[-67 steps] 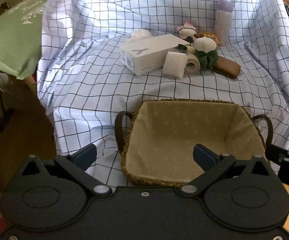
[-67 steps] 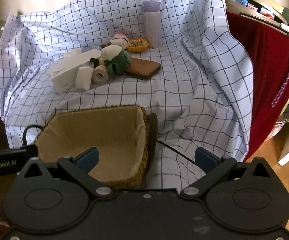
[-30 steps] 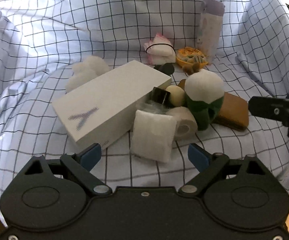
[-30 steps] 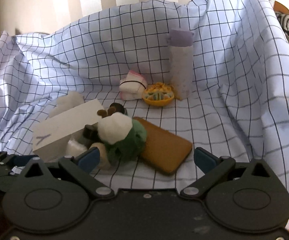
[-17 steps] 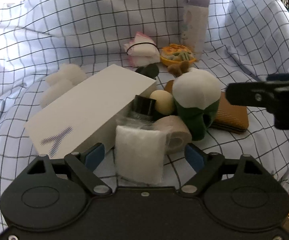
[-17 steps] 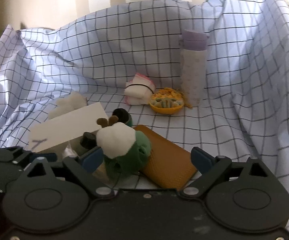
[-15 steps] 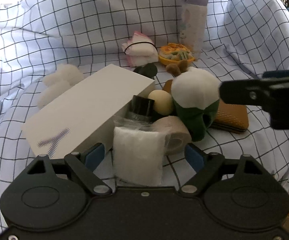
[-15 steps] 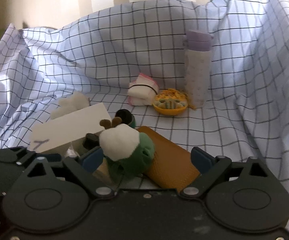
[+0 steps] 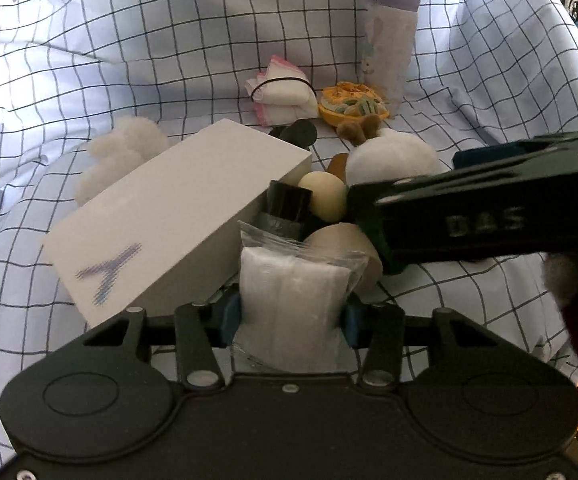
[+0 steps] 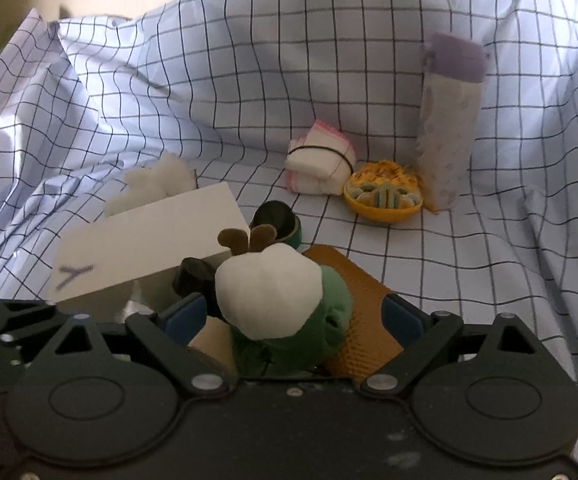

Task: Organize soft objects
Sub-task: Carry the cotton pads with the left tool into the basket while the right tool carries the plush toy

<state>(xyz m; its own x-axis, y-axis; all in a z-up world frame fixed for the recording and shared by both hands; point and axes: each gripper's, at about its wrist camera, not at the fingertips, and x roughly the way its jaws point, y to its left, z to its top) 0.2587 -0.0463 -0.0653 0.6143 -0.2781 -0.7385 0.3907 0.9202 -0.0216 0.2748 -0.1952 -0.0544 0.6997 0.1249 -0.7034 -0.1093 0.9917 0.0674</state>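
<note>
On the checked sheet (image 9: 89, 80), left gripper (image 9: 292, 316) has just closed; both pads press the bagged white pad (image 9: 289, 304) beside the white box (image 9: 177, 216). Right gripper (image 10: 295, 314) stands wide, jaws apart either side of the green-and-white plush (image 10: 277, 300), not pressing it, having narrowed slightly.

Soft daylight, seemingly from behind the checked cloth (image 10: 209, 80); fisheye-bent edges, slight blur throughout.
</note>
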